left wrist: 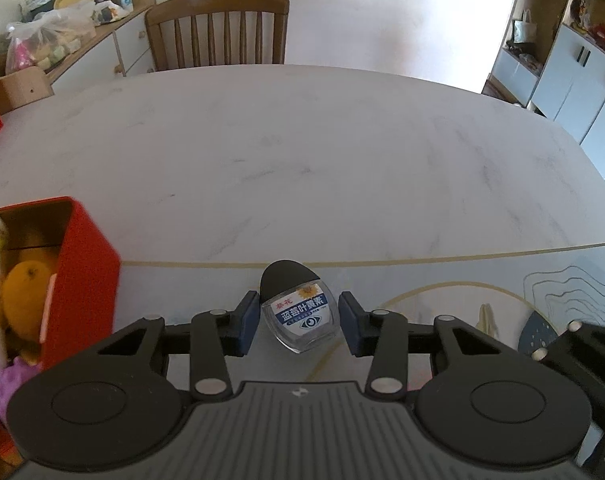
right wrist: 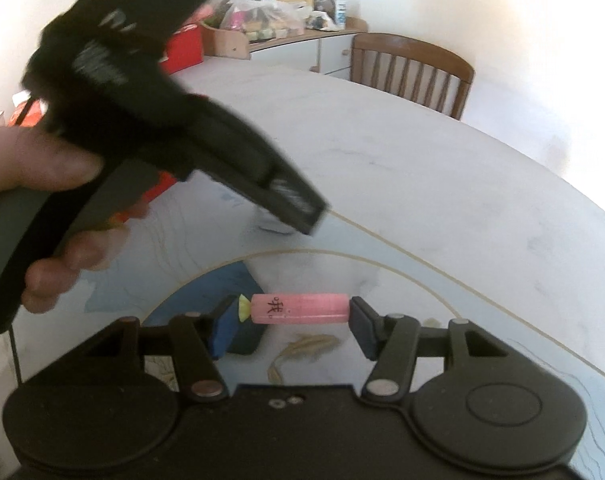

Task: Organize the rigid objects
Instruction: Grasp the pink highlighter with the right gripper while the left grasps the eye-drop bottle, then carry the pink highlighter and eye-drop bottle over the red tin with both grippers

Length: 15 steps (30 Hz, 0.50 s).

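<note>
White marble covers the desk (left wrist: 302, 152), with a wooden chair (left wrist: 218, 28) behind it and a red box (left wrist: 82, 272) holding an orange (left wrist: 24, 296) at your left. Your left gripper (left wrist: 298, 316) has its fingers (left wrist: 248, 320) closed on a small clear bottle (left wrist: 300, 312) with a black cap, upright on the mat. Your right gripper (right wrist: 292, 320) holds a pink cylinder (right wrist: 300, 309) by its two ends, level, above the mat (right wrist: 342, 272). Your left hand (right wrist: 34, 184) appears in the right view.

matte black gripper (left wrist: 298, 320) bodies — blue pads (left wrist: 249, 316), silver pivot screws, round black side discs
</note>
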{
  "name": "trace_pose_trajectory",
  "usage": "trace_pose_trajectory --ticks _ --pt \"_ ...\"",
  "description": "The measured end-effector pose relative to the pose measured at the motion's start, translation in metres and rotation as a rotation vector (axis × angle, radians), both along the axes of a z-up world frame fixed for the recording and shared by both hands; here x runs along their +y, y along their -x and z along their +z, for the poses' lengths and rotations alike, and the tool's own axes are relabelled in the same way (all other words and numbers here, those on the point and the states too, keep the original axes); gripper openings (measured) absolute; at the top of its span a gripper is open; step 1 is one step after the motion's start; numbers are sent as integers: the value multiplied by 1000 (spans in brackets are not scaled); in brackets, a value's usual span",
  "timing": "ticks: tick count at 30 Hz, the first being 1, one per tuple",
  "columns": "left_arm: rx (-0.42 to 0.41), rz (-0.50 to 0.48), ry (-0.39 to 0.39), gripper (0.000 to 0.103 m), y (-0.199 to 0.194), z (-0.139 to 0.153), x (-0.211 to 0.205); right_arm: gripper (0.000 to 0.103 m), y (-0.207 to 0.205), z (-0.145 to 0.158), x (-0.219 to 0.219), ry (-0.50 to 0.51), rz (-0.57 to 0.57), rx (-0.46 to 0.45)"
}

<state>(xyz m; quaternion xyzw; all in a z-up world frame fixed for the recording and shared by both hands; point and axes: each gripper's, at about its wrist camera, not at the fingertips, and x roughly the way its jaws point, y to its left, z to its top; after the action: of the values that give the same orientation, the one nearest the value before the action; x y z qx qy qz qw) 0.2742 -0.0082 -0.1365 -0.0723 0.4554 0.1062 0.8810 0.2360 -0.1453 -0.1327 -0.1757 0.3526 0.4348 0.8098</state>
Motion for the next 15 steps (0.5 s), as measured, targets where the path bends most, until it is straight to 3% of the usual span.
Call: trace_pose_trajectory --ticks 15 --pt "-31 31 -4 42 54 44 8 58 10 36 -21 -34 -81 5"
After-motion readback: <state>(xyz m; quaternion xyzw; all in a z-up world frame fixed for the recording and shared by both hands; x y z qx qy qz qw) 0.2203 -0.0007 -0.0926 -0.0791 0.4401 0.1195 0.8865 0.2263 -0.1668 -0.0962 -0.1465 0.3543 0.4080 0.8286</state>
